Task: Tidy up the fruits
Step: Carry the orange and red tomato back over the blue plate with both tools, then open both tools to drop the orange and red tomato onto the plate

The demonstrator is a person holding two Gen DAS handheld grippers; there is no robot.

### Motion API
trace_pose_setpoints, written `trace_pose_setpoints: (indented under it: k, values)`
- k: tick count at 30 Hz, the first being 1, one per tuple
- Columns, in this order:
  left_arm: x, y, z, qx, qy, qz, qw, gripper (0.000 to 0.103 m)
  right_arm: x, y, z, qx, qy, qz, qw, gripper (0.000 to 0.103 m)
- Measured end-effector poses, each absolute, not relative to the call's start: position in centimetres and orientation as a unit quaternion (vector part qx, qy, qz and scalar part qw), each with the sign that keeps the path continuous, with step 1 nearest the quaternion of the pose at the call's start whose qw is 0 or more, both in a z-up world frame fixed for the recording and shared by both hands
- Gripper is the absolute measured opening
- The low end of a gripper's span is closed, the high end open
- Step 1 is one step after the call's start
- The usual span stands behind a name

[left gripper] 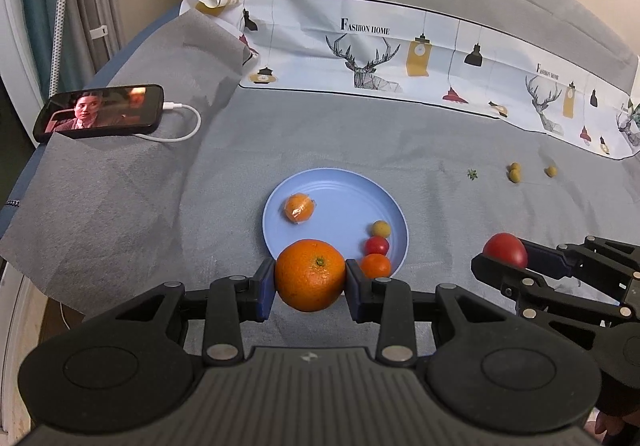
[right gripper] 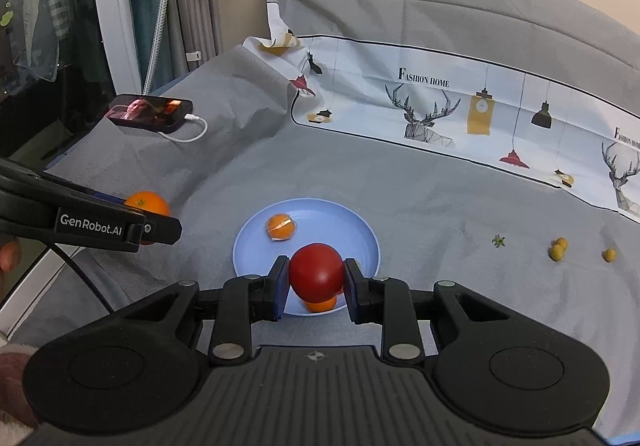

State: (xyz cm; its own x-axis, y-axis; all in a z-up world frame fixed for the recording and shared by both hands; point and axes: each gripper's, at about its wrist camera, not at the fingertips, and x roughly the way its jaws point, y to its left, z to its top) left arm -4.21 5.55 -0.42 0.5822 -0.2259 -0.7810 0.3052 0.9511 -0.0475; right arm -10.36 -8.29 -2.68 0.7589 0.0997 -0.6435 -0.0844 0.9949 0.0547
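My left gripper (left gripper: 310,280) is shut on a large orange (left gripper: 310,274), held at the near rim of the light blue plate (left gripper: 344,190). On the plate lie a wrapped small orange (left gripper: 298,207), a yellow-green cherry tomato (left gripper: 381,229), a red cherry tomato (left gripper: 376,245) and a small orange fruit (left gripper: 375,266). My right gripper (right gripper: 316,280) is shut on a red tomato (right gripper: 316,272), held over the near part of the plate (right gripper: 320,214). The left gripper with its orange (right gripper: 148,203) shows at the left of the right wrist view.
Several small yellow-green fruits (left gripper: 514,173) and a green stem (left gripper: 472,174) lie on the grey cloth to the right of the plate. A phone (left gripper: 100,111) with a white cable sits at the far left. A printed cloth (left gripper: 400,58) runs along the back.
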Motion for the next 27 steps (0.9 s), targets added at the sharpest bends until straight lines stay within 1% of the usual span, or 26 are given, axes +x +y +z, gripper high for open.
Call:
trace_pose_setpoints:
  k: [16,27]
  values:
    - [-1.5,4.3,-1.1,0.055,0.437,-0.146,0.886,0.04,-8.6,-8.9,-4.1,0.025,0.361,0.05,0.931,0.03]
    - [2.6,2.5,-2.5,0.07,0.444,-0.144,0.882,0.04,-4.7,-9.4,-5.8,0.032,0.376,0.049,0.925,0.03]
